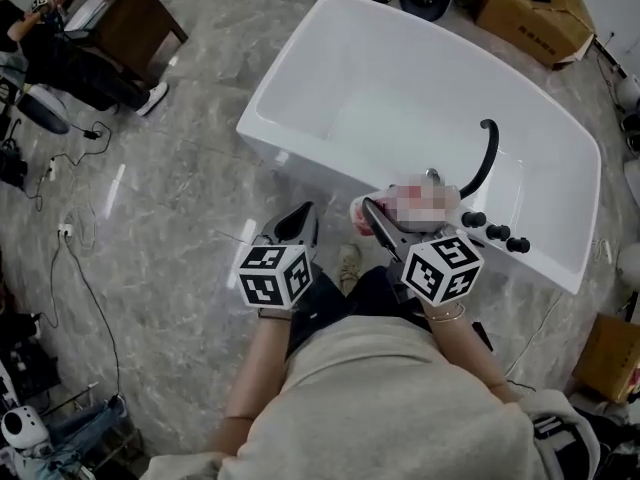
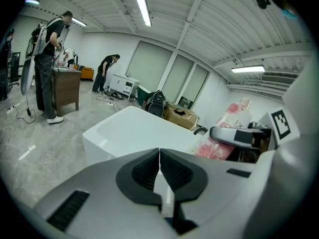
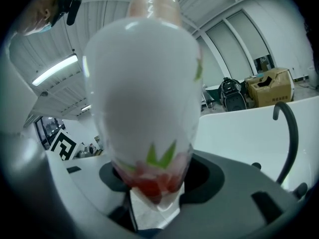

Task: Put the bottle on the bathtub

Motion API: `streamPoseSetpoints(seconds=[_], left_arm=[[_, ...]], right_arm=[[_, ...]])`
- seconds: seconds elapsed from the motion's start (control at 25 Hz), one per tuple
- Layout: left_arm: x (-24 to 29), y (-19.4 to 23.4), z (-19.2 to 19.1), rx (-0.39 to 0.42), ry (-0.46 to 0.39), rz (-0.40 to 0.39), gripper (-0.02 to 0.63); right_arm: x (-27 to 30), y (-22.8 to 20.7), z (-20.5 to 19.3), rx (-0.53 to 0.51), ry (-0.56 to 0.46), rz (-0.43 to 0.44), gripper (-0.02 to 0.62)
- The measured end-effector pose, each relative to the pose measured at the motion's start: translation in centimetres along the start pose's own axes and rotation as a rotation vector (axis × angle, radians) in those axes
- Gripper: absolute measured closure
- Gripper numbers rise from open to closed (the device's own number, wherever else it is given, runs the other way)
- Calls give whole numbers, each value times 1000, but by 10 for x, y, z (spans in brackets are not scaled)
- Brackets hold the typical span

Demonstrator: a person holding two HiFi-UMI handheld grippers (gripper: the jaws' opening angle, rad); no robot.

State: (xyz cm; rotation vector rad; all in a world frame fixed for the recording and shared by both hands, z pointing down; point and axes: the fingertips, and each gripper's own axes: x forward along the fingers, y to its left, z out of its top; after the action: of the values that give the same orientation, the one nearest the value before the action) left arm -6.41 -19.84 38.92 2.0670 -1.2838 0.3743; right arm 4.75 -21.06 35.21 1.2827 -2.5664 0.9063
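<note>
A white bottle [image 3: 144,93] with pink flowers and a pale cap fills the right gripper view, clamped between the jaws of my right gripper [image 3: 149,183]. In the head view that gripper [image 1: 385,230] holds the bottle [image 1: 420,203] just over the near rim of the white bathtub [image 1: 300,158], beside the black faucet [image 1: 484,158]. My left gripper [image 1: 295,226] hangs to the left above the floor, jaws shut with nothing between them. The left gripper view shows its pads [image 2: 172,171] pressed together, the bottle [image 2: 224,133] and the bathtub [image 2: 134,131] ahead.
Black tap knobs [image 1: 495,233] sit on the tub's right ledge. Cardboard boxes [image 1: 530,13] stand behind the tub, another [image 1: 612,353] at the right. Cables [image 1: 70,238] run over the grey marble floor at the left. People stand by a brown desk [image 2: 67,88] in the background.
</note>
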Motion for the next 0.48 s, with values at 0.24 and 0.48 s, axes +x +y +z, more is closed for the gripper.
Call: streamPoseSetpoints(seconds=[0.24,0.48], left_arm=[[23,4,-19,-14,74,-27,598],[36,-2,-34,-17,133,-60,598]], right_arm=[[8,-18,-20,16,53,-40,362],[9,-26,-36,28,96,-61,362]])
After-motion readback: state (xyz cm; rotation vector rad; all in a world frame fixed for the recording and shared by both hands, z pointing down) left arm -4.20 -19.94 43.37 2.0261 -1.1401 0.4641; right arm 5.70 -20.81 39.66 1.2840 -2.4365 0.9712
